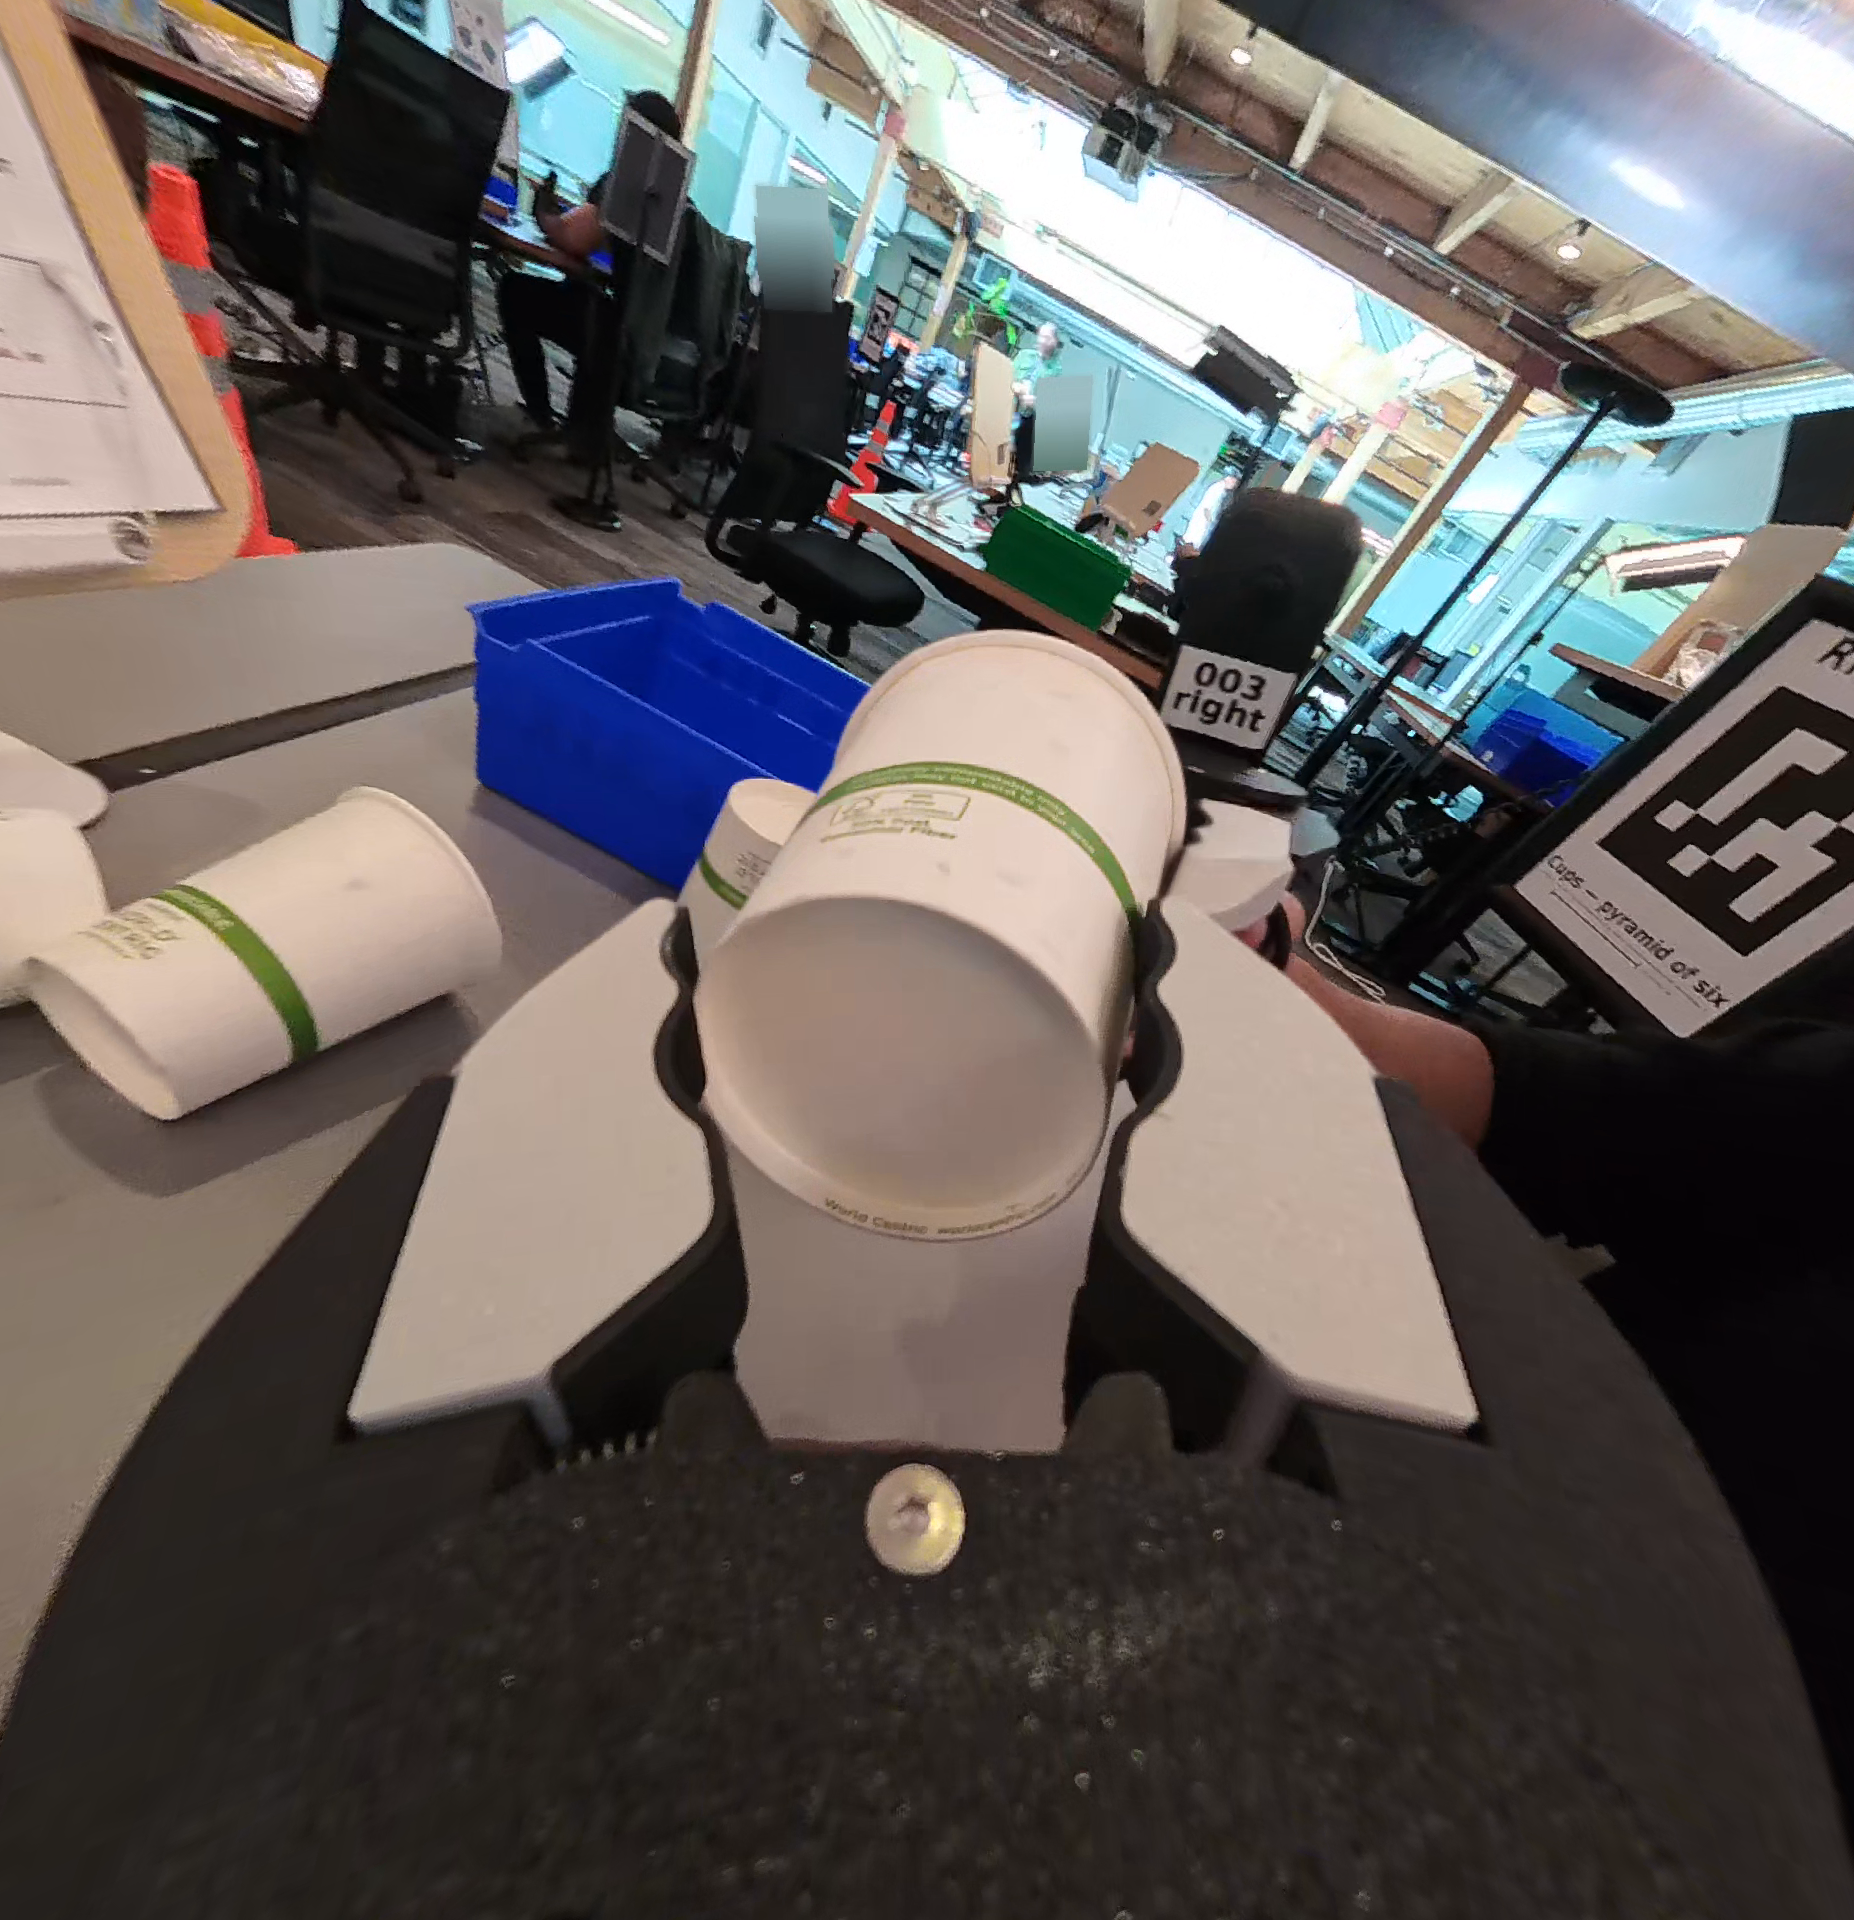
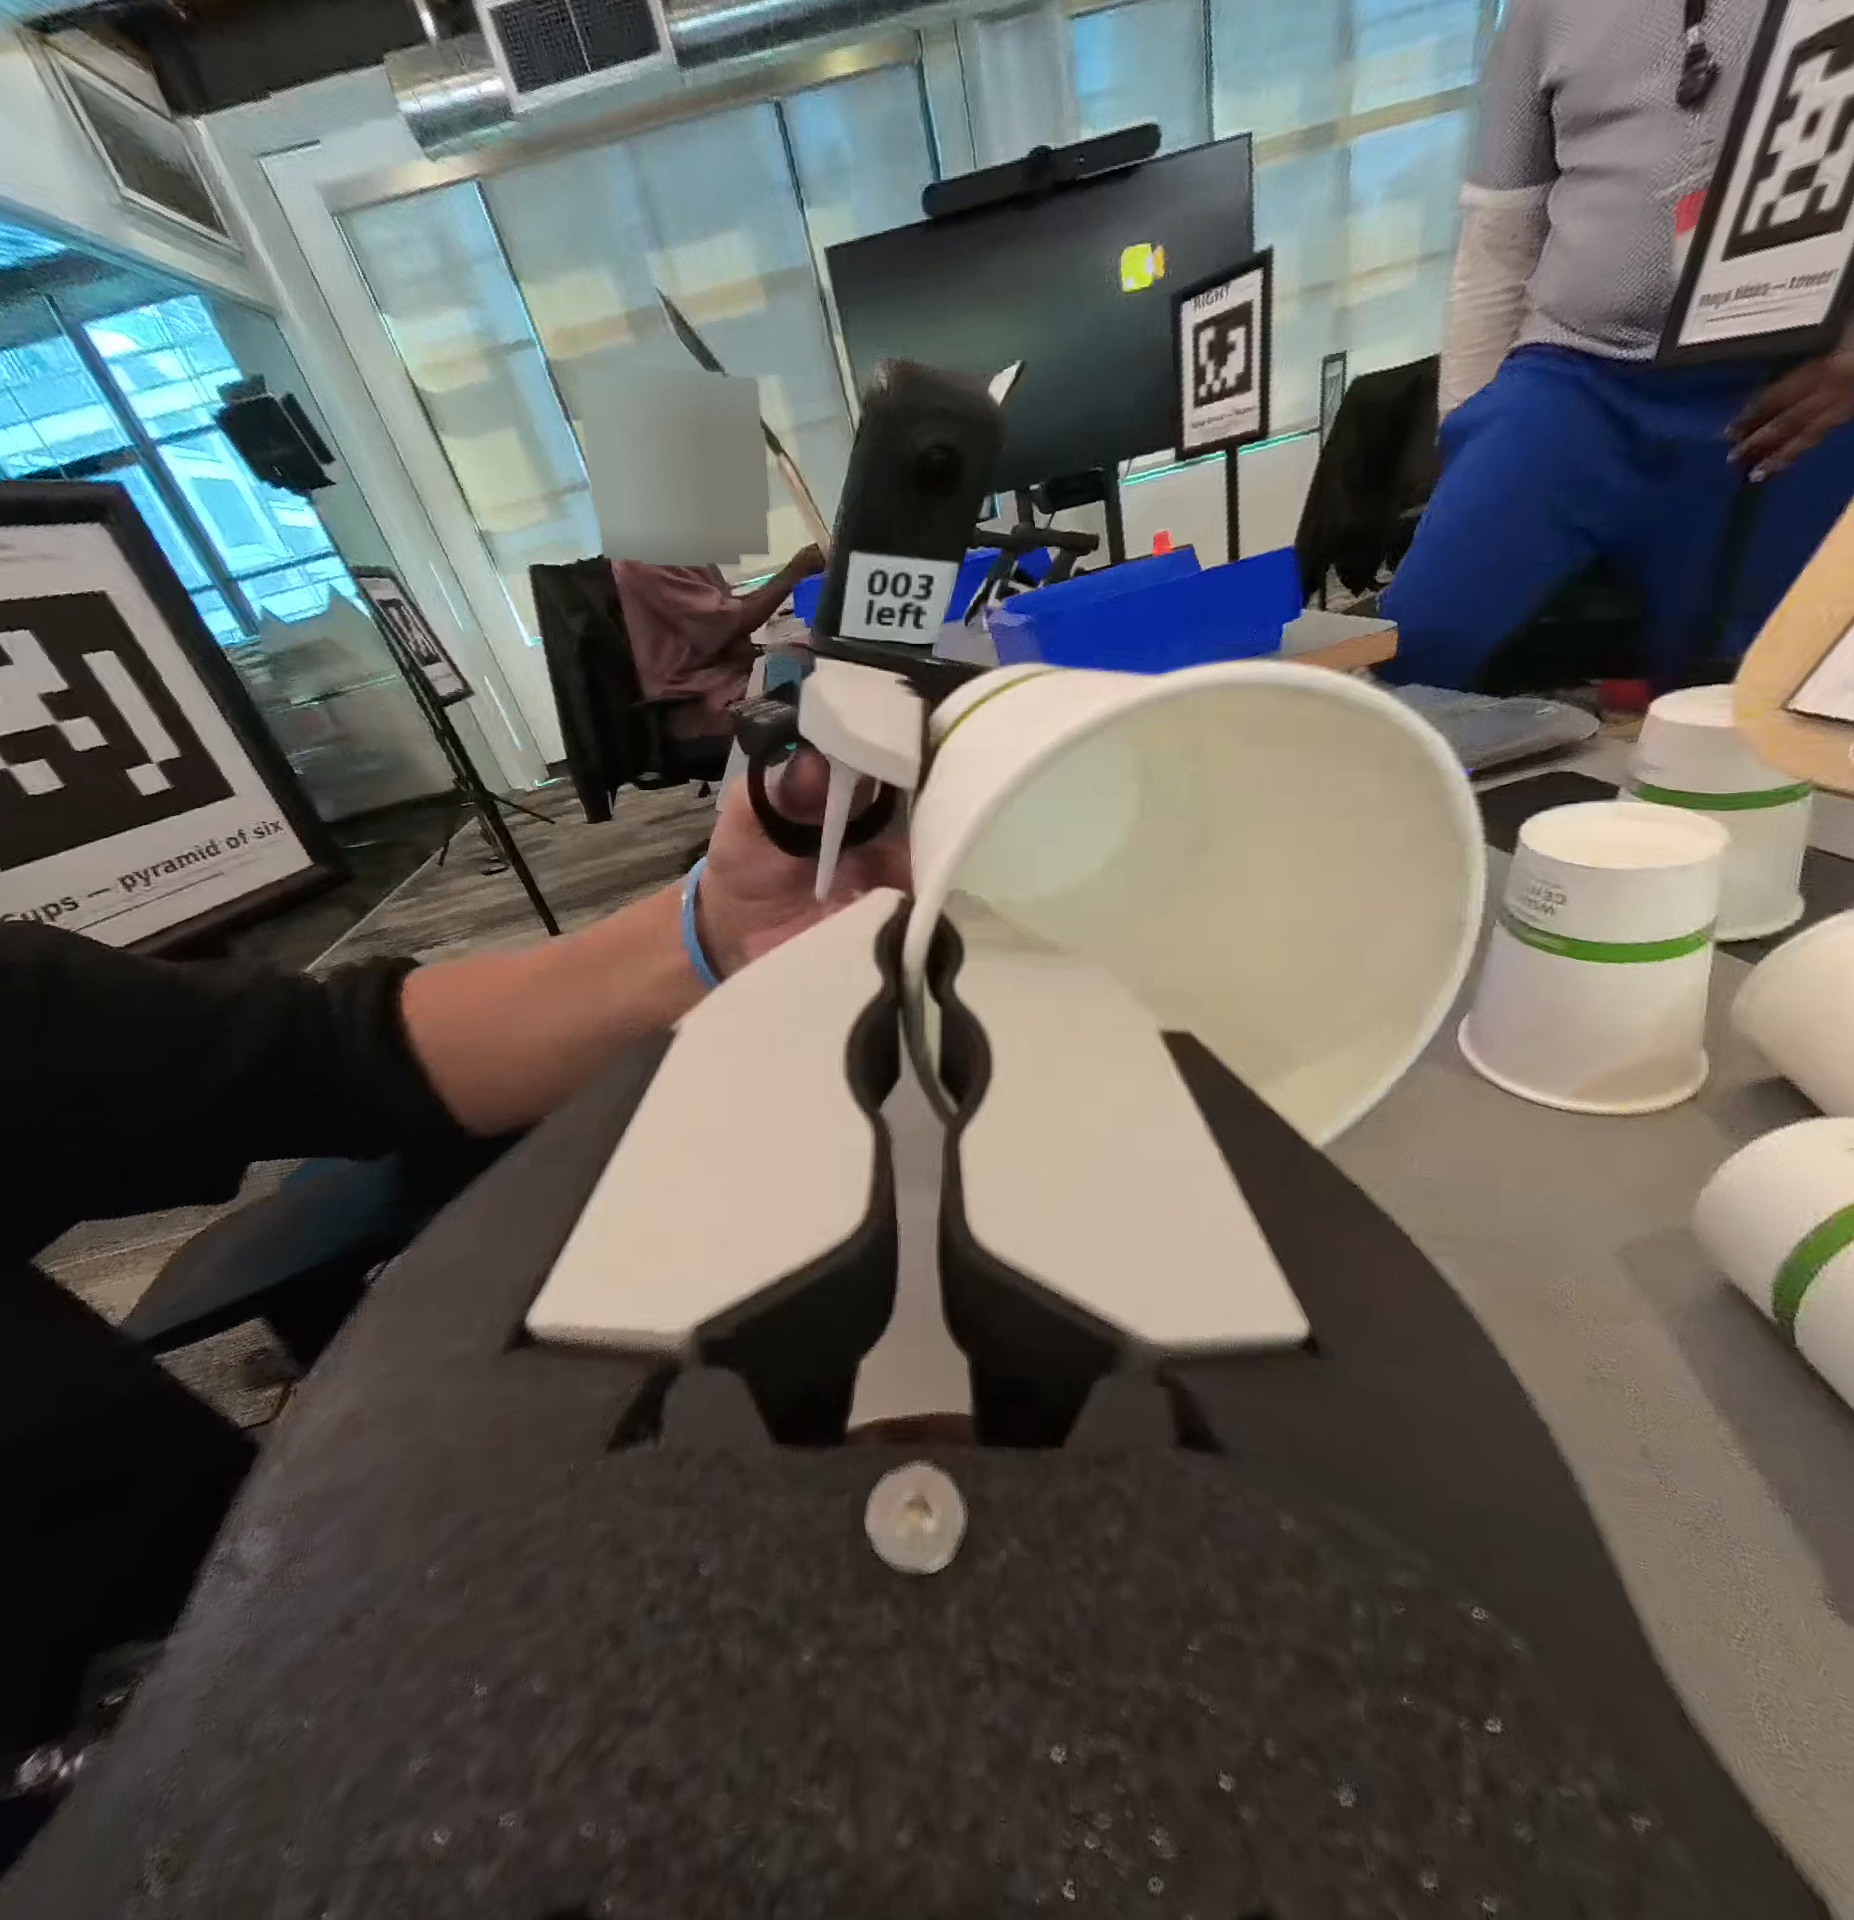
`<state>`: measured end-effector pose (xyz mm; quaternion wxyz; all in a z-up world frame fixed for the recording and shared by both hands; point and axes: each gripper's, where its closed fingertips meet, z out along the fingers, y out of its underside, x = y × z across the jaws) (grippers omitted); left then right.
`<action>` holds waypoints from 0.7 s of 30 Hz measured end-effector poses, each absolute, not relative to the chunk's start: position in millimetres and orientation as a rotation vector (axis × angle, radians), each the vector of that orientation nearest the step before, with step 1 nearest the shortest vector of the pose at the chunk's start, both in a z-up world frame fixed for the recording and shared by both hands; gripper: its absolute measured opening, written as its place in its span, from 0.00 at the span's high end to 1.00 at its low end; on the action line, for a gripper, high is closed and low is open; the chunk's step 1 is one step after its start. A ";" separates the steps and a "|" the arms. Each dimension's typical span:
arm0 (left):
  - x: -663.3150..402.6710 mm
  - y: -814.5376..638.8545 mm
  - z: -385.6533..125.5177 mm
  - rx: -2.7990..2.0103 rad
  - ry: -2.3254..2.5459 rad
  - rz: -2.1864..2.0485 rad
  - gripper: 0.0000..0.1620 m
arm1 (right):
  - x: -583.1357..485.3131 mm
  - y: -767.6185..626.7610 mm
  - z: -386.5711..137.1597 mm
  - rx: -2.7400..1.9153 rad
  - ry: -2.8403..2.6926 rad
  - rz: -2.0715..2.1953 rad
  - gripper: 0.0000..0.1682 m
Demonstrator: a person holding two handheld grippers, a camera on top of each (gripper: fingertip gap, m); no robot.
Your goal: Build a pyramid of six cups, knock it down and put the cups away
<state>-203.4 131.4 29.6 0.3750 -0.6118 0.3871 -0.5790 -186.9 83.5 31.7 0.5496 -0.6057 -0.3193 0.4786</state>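
My left gripper (image 1: 912, 925) is shut on a white paper cup with a green band (image 1: 933, 997), gripping its sides, base toward the camera. My right gripper (image 2: 918, 966) is shut on the rim of the same cup (image 2: 1214, 894), whose open mouth faces the right wrist camera. The cup is held tilted above the grey table (image 1: 227, 1226). The right gripper also shows in the left wrist view (image 1: 1235, 862), and the left gripper in the right wrist view (image 2: 861, 727). Other cups lie on their sides (image 1: 268, 966) (image 2: 1816, 1257). Two stand upside down (image 2: 1598, 956) (image 2: 1718, 800).
A blue bin (image 1: 632, 717) stands open on the table beyond the held cup, with another cup (image 1: 751, 842) just in front of it. A wooden board with papers (image 1: 92, 312) stands at the far left. A person in blue trousers (image 2: 1588, 488) stands past the table.
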 end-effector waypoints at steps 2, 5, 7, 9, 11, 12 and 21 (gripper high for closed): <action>-201.3 127.0 25.9 -1.571 0.984 -1.491 0.51 | -184.4 78.6 27.8 -1.446 -0.759 1.161 1.00; -207.3 127.2 18.3 -1.599 0.899 -1.441 0.44 | -169.9 80.7 31.6 -1.455 -0.730 1.087 1.00; -216.0 124.1 6.5 -1.625 0.829 -1.386 0.44 | -146.4 84.7 46.1 -1.474 -0.746 0.972 1.00; -225.1 117.5 -15.5 -1.692 0.794 -1.283 0.43 | -101.3 100.0 71.6 -1.515 -0.760 0.685 1.00; -235.8 109.7 -35.2 -1.732 0.752 -1.184 0.44 | -41.3 120.0 101.4 -1.589 -0.751 0.376 1.00; -239.8 104.3 -43.6 -1.747 0.741 -1.156 0.46 | -8.2 132.7 107.9 -1.669 -0.760 0.199 1.00; -236.1 84.8 -78.8 -1.823 0.861 -1.077 0.49 | 144.4 202.2 -42.1 -2.600 -1.149 -0.190 1.00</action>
